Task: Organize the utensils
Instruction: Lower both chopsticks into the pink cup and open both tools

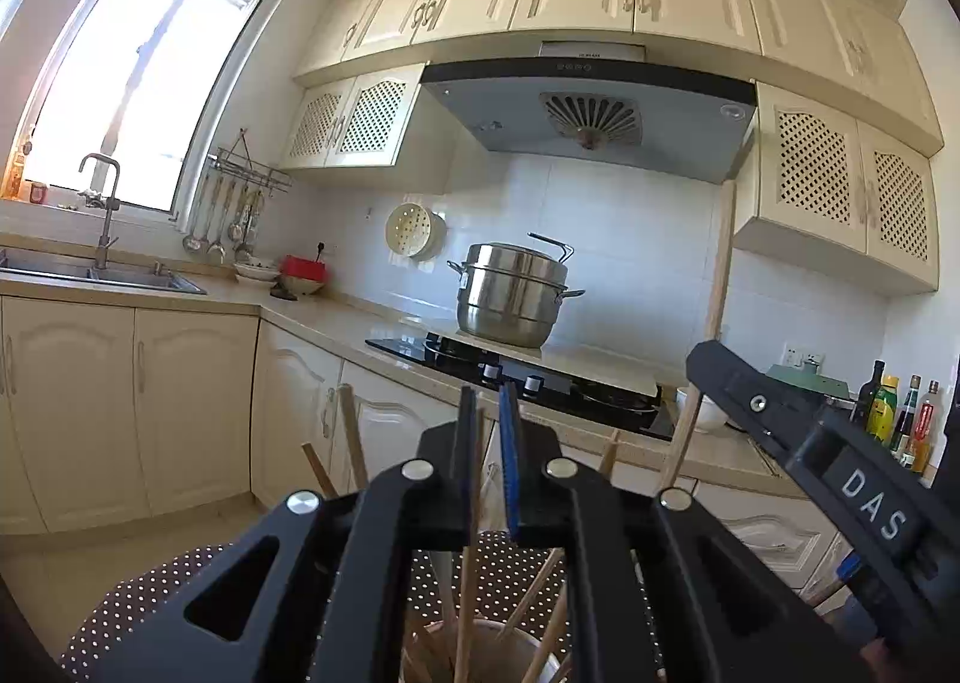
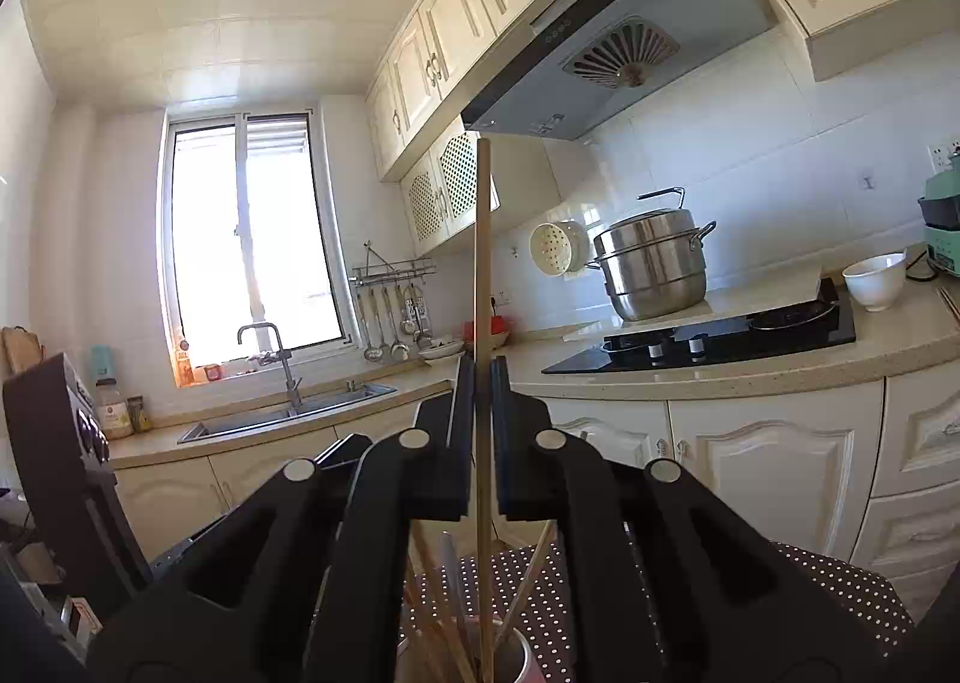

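- right gripper (image 2: pixel 482 383) is clamped tight on a long chopstick (image 2: pixel 482 275), standing upright over the cup (image 2: pixel 510 656) of sticks on the dotted cloth (image 2: pixel 828 581)
- left gripper (image 1: pixel 487 413) is only a crack open; a thin stick (image 1: pixel 478 473) sits in the gap, can't tell if it's pinched
- I'd keep it vertical and lower it slowly so the tip clears the leaning ones

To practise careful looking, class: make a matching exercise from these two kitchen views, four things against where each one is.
Things:
1 steel pot
2 white bowl
3 ladles
4 chopstick

Places:
A upright between the right gripper jaws
B on the counter right of the hob
C hanging from the wall rail beside the window
D on the black hob

Pairs: 1-D, 2-B, 3-C, 4-A
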